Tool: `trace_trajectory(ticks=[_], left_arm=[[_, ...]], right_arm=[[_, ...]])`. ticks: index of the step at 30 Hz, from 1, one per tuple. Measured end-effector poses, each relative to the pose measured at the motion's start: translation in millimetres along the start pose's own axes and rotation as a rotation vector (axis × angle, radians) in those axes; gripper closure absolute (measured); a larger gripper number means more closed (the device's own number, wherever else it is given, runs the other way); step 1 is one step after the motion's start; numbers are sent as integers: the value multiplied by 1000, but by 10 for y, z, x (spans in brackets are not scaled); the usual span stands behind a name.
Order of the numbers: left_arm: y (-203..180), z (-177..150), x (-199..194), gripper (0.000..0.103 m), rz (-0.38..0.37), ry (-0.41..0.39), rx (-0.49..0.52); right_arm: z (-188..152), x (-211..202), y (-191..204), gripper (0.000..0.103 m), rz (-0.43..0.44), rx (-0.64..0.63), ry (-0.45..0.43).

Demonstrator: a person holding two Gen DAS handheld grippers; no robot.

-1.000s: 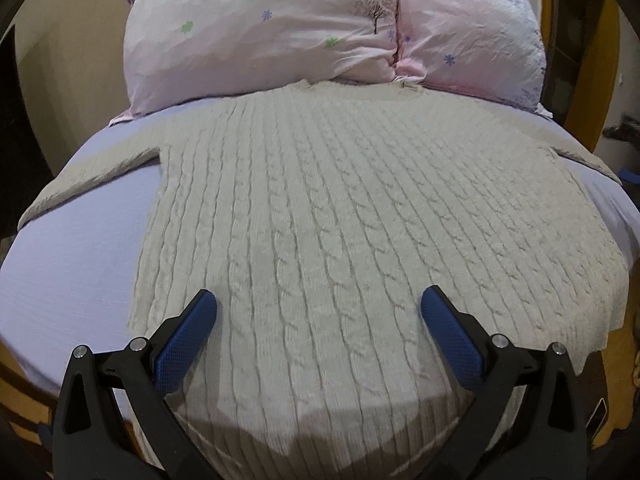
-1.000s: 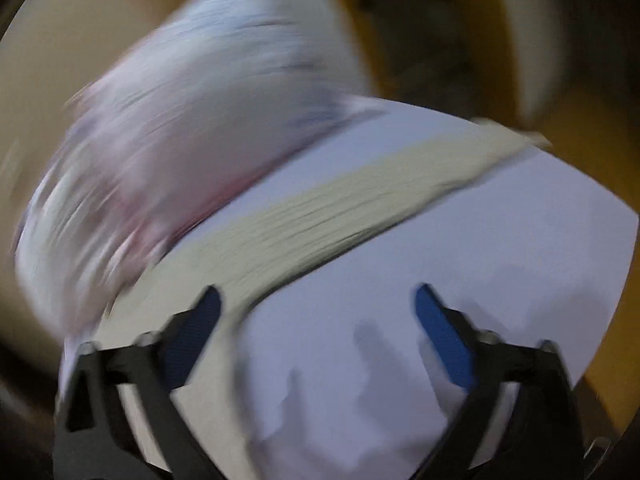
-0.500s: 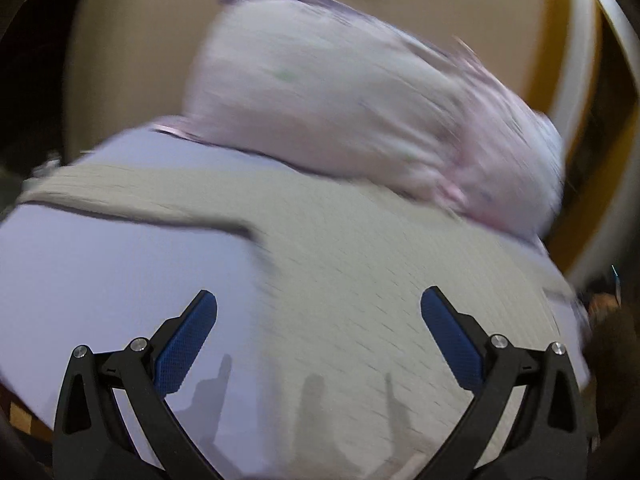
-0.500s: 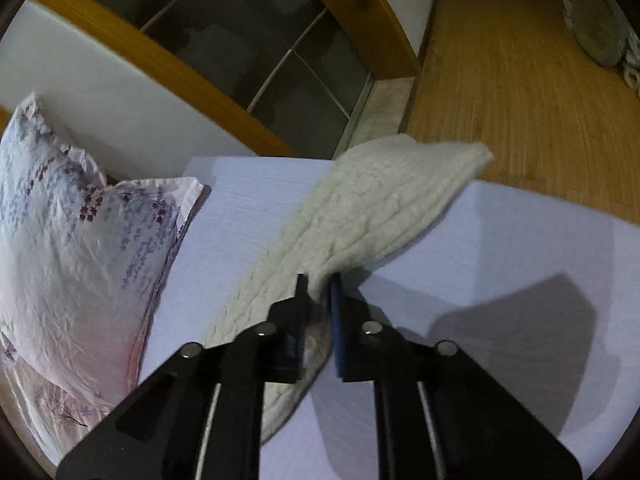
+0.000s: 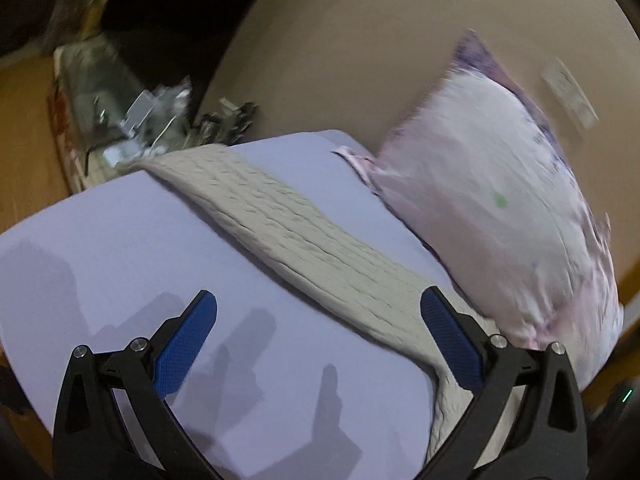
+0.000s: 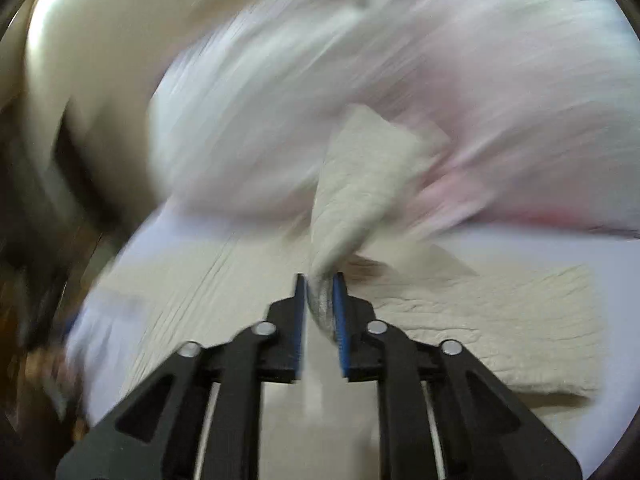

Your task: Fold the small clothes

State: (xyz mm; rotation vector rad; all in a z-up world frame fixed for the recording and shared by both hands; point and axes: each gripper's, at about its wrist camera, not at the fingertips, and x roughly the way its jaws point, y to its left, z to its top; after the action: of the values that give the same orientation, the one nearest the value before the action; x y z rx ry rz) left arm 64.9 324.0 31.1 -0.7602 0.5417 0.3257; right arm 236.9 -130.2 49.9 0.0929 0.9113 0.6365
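Left gripper [image 5: 318,344]: jaws spread wide, nothing between the blue pads [image 5: 186,344]; it hangs above the bed, tilted, looking across toward the head end.

Right gripper [image 6: 319,312]: jaws drawn narrow, clamped on a bunched part of the sweater's sleeve [image 6: 360,188]; the pinched cloth rises from the pads toward 12 o'clock and ends in a loose flat cuff. This view is heavily motion-blurred.

Surface: a bed under a pale lavender sheet [image 5: 120,240], smooth, carrying dark shadows of the gripper at 6 o'clock in the left view.

Room: a pink floral pillow [image 5: 500,208] lies at 2 o'clock in the left view, against a beige headboard [image 5: 360,40]. Wooden floor [image 5: 24,140] shows at 9 o'clock, with blurred clutter [image 5: 132,120] beside the bed at 10 o'clock; items there cannot be identified.

Sweater, left view: a cream cable-knit sweater [image 5: 312,248] lies flat on the sheet. One sleeve runs as a band from 10 o'clock down to 4 o'clock, passing under the right-hand pad. The left-hand pad is over bare sheet, apart from the knit.

Sweater, right view: the body [image 6: 500,320] lies flat on the sheet from 9 o'clock to 3 o'clock, just beyond and beneath the gripper, with the pillow blurred behind it at 12 o'clock.
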Motion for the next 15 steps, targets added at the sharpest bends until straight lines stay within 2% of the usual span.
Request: trace_trajectory(ticks=[2, 4, 6, 11, 15], left_arm=[[117, 62, 92, 4, 6, 14, -66], [244, 117, 149, 9, 7, 28, -111], [362, 170, 199, 14, 9, 28, -152], [574, 361, 299, 27, -5, 19, -259], [689, 512, 400, 40, 14, 24, -304]], right_arm=[[-54, 133, 71, 50, 48, 8, 46], [-89, -4, 9, 40, 48, 33, -6], [-182, -278, -101, 25, 29, 73, -60], [-318, -724, -643, 22, -16, 188, -139], [-438, -890, -844, 22, -23, 244, -164]])
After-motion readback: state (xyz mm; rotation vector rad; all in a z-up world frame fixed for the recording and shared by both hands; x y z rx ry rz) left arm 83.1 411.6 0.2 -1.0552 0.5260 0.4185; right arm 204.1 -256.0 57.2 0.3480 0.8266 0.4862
